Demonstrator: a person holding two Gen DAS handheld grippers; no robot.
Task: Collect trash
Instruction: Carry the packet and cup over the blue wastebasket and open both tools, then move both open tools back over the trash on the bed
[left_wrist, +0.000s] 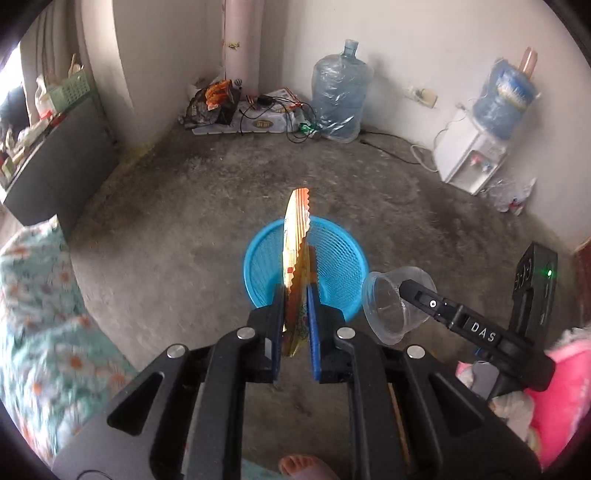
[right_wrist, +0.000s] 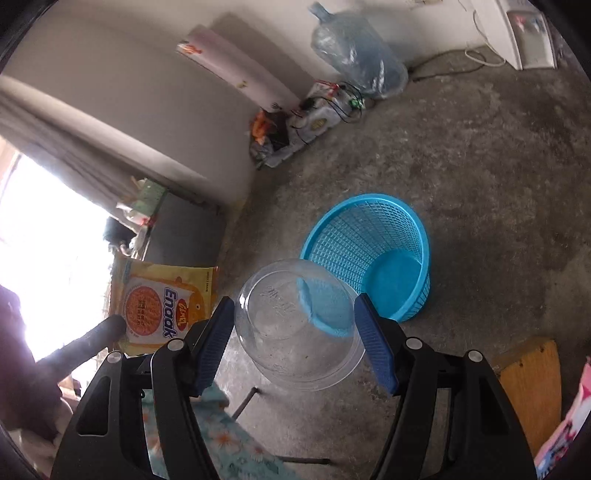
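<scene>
Lower half of the left wrist view: the left gripper (left_wrist: 295, 306), matte black linkage arms with long cut-out slots, silver round pins at each joint, ribbed blue pads on the fingers (left_wrist: 314, 332). At mid right, the right gripper (left_wrist: 410, 291) shows a black finger lettered "DAS" in white, a small silver screw near its tip, and a black block behind with a green light. In the right wrist view, the same black arms, silver pins, blue pads. At the bottom edge, bare toes (left_wrist: 299, 465).
</scene>
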